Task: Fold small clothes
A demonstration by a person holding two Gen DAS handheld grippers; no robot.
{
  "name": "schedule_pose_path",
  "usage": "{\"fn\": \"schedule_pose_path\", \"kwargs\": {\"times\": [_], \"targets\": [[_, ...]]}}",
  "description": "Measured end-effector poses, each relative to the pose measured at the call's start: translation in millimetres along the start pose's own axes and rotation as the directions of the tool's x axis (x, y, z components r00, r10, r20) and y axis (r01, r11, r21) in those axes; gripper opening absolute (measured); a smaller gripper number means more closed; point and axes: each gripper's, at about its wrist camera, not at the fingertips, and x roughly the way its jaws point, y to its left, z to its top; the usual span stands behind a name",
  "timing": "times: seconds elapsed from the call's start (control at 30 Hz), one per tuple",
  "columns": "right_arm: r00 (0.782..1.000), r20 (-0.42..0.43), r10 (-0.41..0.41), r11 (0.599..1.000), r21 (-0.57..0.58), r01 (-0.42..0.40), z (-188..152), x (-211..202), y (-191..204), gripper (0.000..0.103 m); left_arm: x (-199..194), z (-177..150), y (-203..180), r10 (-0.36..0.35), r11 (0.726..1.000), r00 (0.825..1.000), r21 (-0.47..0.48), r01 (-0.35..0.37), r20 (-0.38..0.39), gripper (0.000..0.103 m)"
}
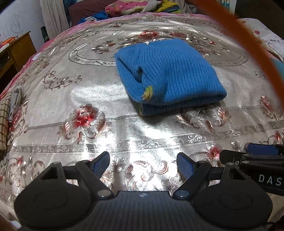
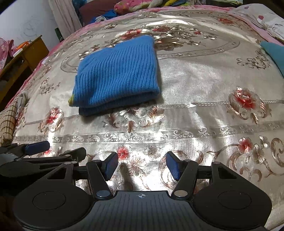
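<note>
A blue ribbed knit garment [image 1: 170, 76] lies folded into a compact stack on the silver floral bedspread [image 1: 88, 99], with a yellow-green trim at its near left corner. It also shows in the right wrist view [image 2: 117, 74]. My left gripper [image 1: 142, 166] is open and empty, held near the bed's front, well short of the garment. My right gripper [image 2: 142, 166] is open and empty too, beside the left one; its fingers [image 1: 262, 150] show at the left view's right edge.
A checked cloth with a grey sock [image 1: 16, 101] lies at the bed's left edge. A teal cloth [image 2: 275, 51] lies at the right. A wooden table [image 1: 17, 48] stands left of the bed. Pillows and clothes [image 1: 134, 7] pile at the back. An orange strap [image 1: 248, 40] crosses the left view.
</note>
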Motion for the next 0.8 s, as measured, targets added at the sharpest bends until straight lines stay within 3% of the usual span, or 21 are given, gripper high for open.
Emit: {"fn": "schedule_pose_path", "kwargs": {"times": [0.8], "targets": [[1.0, -0.002, -0.008, 1.0, 0.011, 0.008, 2.2, -3.4, -1.3, 0.06, -2.1, 0.5, -1.2, -0.006, 1.0, 1.0, -0.026, 0.006, 0.003, 0.087]]}}
